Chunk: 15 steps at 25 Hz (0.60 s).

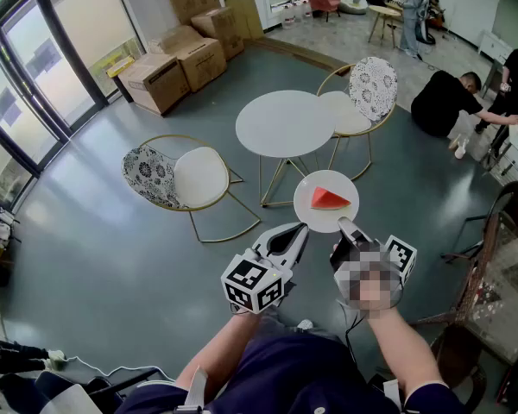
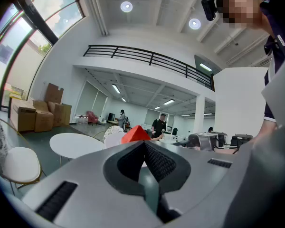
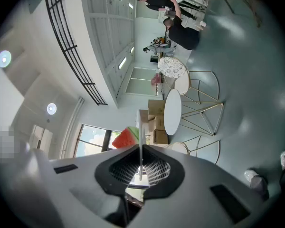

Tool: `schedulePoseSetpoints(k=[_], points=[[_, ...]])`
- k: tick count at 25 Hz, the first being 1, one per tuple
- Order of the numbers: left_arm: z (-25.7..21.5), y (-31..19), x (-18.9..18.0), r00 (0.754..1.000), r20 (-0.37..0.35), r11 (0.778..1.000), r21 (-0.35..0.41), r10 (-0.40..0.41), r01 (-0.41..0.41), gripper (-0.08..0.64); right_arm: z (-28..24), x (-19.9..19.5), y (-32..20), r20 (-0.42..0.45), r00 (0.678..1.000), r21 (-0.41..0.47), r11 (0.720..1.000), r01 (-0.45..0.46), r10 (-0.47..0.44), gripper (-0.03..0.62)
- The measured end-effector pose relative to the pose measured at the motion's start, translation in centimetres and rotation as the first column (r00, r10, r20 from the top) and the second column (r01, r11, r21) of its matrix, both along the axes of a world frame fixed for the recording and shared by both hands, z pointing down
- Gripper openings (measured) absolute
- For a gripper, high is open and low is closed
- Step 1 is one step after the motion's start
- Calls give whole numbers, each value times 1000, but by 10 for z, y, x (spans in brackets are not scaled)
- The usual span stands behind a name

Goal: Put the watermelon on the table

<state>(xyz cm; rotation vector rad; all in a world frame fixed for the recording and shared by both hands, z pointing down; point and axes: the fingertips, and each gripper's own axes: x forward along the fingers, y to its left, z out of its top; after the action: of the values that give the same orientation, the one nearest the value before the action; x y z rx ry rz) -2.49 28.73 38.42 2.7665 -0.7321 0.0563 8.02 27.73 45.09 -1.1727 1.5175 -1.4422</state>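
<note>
Right gripper (image 1: 346, 228) is clamped on the plate (image 1: 311, 215) rim at frame centre, the watermelon (image 1: 330, 199) lying on it, short of the table (image 1: 285, 123) above. Left gripper (image 1: 293, 235) is closed, empty, beside the rim. A one-edge pinch — the plate could tip and the slice slide off.

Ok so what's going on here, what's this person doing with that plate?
A person is standing in a large room with a gripper in each hand. The right gripper has its jaws clamped on the rim of a white plate, which carries a watermelon slice and is held up in the air. The left gripper has its jaws together with nothing between them, its tip by the plate's near edge. The round white table is just ahead; the plate is not on it yet.
</note>
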Motion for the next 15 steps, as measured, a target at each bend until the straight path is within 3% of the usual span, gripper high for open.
schedulePoseSetpoints(k=[15], points=[[3,1,0,1000,13,1000,2,-14,14,5,1,-1,-3,19,1000,21,1000,18,-19,15]])
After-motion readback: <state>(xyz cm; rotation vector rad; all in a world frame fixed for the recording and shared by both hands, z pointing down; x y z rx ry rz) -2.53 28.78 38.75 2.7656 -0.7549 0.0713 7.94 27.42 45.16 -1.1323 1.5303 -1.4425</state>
